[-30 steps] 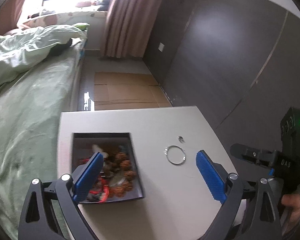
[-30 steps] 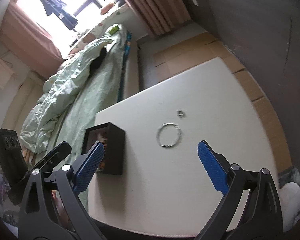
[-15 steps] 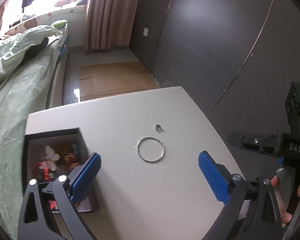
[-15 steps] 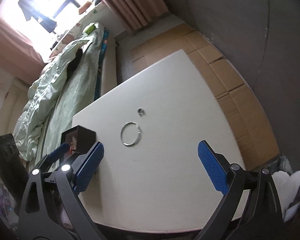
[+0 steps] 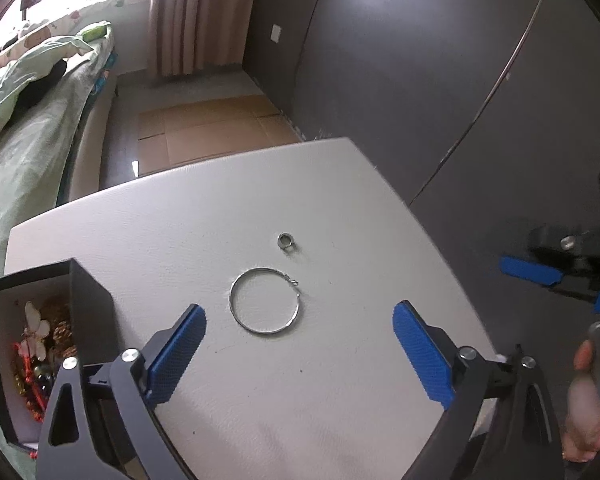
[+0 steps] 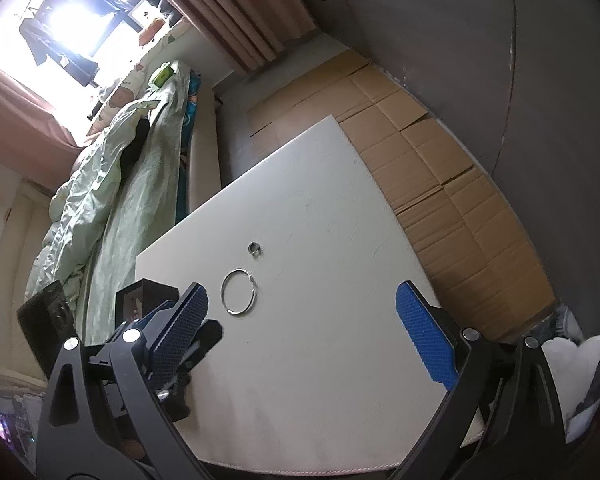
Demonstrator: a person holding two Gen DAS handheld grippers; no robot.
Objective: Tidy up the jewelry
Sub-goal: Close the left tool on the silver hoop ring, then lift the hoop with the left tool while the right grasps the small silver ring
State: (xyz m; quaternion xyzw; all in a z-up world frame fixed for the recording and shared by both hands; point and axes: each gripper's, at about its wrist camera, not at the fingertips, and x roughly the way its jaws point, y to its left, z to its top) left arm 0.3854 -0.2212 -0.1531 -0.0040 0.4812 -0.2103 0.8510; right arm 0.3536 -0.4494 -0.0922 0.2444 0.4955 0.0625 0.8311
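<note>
White surface (image 5: 228, 216): both grippers' fingers spread wide, empty; left gripper (image 5: 300, 354) now nearer the hoop bracelet (image 5: 265, 300), jewelry box (image 5: 40, 344) farther left.

Daylight is pouring through the blown-out window (image 6: 72, 20) at upper left, leaving the dark wall (image 5: 420, 72) dim, while fisheye distortion is bending the desk (image 5: 260, 200) edges and blurring the right-side hand (image 5: 584, 408).

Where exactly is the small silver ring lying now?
In the left wrist view the small silver ring lies on the white table, apart from and just beyond the big silver hoop, to the right of the black jewelry box.
</note>
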